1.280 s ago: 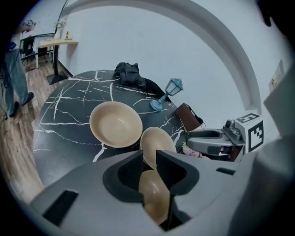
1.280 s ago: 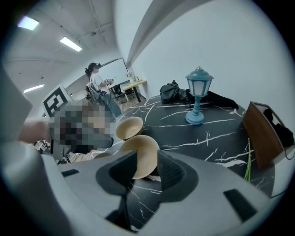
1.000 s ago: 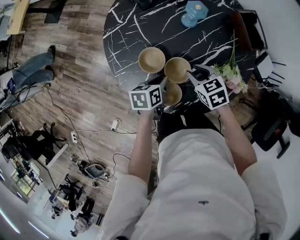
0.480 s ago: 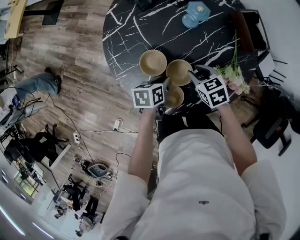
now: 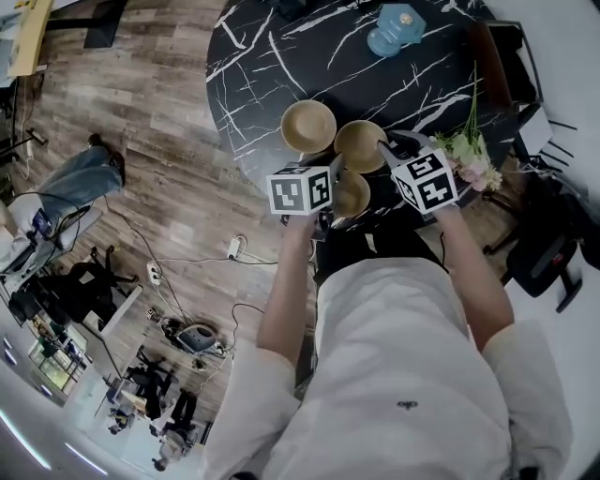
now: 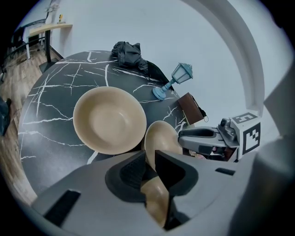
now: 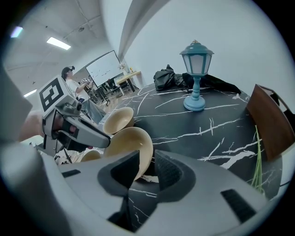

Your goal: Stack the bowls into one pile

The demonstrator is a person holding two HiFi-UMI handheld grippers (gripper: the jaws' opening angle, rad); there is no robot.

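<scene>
Three tan bowls sit close together near the front edge of the black marble table (image 5: 281, 47). The far bowl (image 5: 308, 126) (image 6: 109, 119) stands free. My right gripper (image 5: 386, 153) (image 7: 147, 161) straddles the near rim of the middle bowl (image 5: 360, 145) (image 7: 131, 147). Its jaws have just been closing, and a gap still shows beside the rim. My left gripper (image 5: 332, 172) (image 6: 151, 159) is shut on the left rim of the near bowl (image 5: 349, 193) (image 6: 154, 203). The near bowl sits partly under the middle one.
A blue lantern lamp (image 5: 389, 26) (image 7: 196, 76) stands at the table's far side, with black cloth (image 6: 129, 53) behind it. Flowers (image 5: 464, 150) lie at the right edge by a brown chair back (image 7: 269, 120). Cables and gear cover the floor (image 5: 187, 337) to the left.
Both grippers and the three bowls stay where they were. A person's legs on the floor at the far left have shifted.
</scene>
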